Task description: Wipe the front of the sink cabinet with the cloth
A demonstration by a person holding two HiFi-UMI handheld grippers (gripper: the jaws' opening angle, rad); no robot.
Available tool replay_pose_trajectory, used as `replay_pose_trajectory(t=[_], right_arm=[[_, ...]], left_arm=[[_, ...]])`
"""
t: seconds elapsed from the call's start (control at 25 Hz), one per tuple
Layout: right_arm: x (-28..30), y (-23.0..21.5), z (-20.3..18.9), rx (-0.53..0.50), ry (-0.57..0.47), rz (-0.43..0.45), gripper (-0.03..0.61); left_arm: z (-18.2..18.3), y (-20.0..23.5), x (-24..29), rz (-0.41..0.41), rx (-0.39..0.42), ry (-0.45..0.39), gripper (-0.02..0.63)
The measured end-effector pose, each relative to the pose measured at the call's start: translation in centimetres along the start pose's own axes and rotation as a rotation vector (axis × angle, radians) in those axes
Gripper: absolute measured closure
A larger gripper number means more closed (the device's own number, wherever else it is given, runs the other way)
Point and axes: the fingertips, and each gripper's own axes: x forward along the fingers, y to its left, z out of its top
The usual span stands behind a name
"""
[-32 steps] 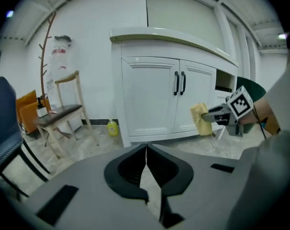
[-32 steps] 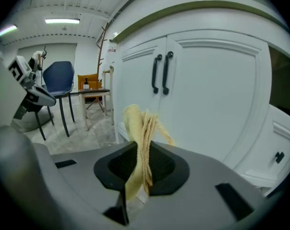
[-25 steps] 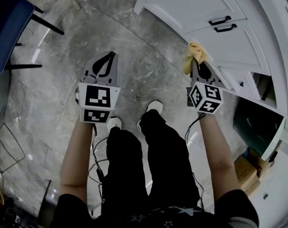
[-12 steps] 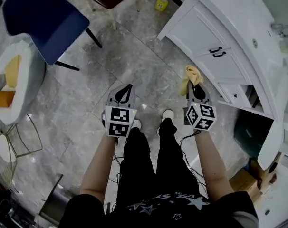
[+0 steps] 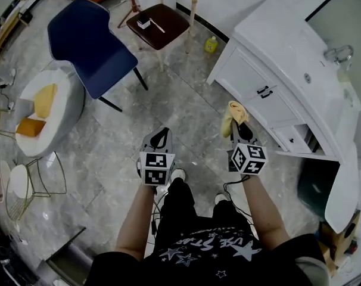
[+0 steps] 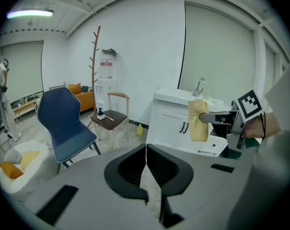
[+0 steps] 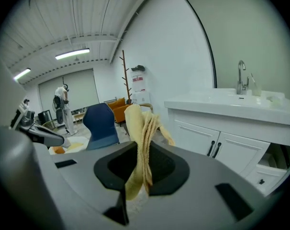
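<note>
Head view: my right gripper [image 5: 239, 127] held the cloth [image 5: 233, 115] short of the cabinet [image 5: 247, 79]. Its own view alone showed jaws clenched on the folds; left gripper [image 5: 160, 135] closed, empty.

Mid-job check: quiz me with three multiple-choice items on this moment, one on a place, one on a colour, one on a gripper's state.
1. The small bottle stands: A) on the sink top; B) on the floor beside the sink cabinet; C) on the brown chair.
2. The cloth is: A) blue; B) white; C) yellow.
3. The left gripper is: A) shut, empty; B) shut on the cloth; C) wide open.
Answers: 1 B, the head view shows it by the cabinet's corner; 2 C, yellow in every view; 3 A, its jaws meet with nothing between, while the right gripper clamps the cloth.
</note>
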Motion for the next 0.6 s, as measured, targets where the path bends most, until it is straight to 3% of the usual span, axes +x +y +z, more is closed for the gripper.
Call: replay_pose_trajectory(t=[0.12,0.28,0.44,0.6], right_arm=[[-2.2,-0.3,1.4,0.018,-0.029,0.047,0.514],[-5.9,-1.6,2.9,-0.050,-0.057,0.111,0.514],[-9.6,-4.3,4.2,-0.114,-0.068,0.157,0.514],[-13.5,-6.8,4.1,-0.102,-0.065,0.192,0.514]], left_arm=[[0.8,-2.0,-3.0,0.054,-0.010,-0.025,0.591],[1.0,-6.2,-6.5,0.108,-0.041,-0.055,0.591],[1.5,-11.5,-8.9,0.132,-0.019,-0.085,0.591],[1.8,-17.1,-11.2,0.132,-0.032,-0.134,0.591]])
